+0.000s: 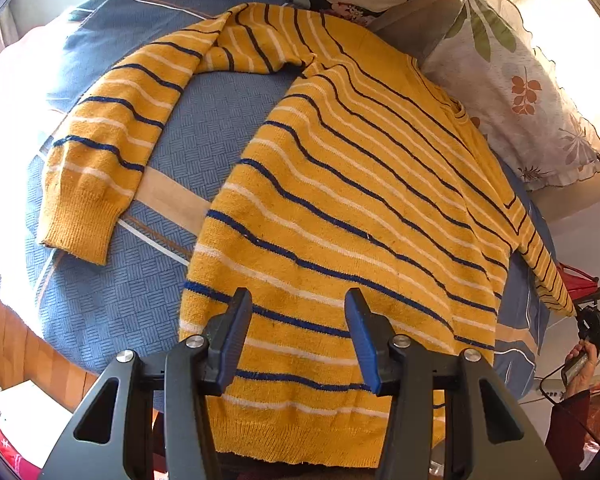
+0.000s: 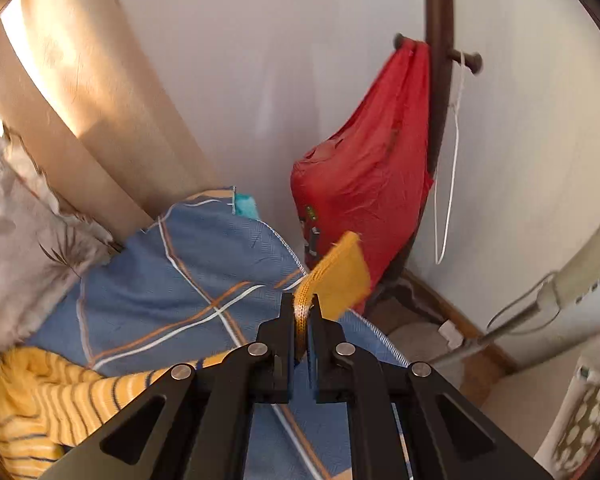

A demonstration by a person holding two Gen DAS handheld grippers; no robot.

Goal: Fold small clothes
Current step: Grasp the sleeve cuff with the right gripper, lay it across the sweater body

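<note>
Here right gripper (image 2: 303,304) pinches sweater (image 1: 340,184) cuff; no writing legible.

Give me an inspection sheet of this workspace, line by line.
Surface: bed with a blue plaid bedspread.
Job's things: yellow striped sweater spread flat, one sleeve out to the side, the other sleeve cuff lifted.
Clutter: floral pillows at the head.
Grippers: left gripper open above the hem; right gripper shut on the cuff.
Cables: black cord near the person's hand.
Surroundings: red bag on a wooden rack, white wall.
</note>
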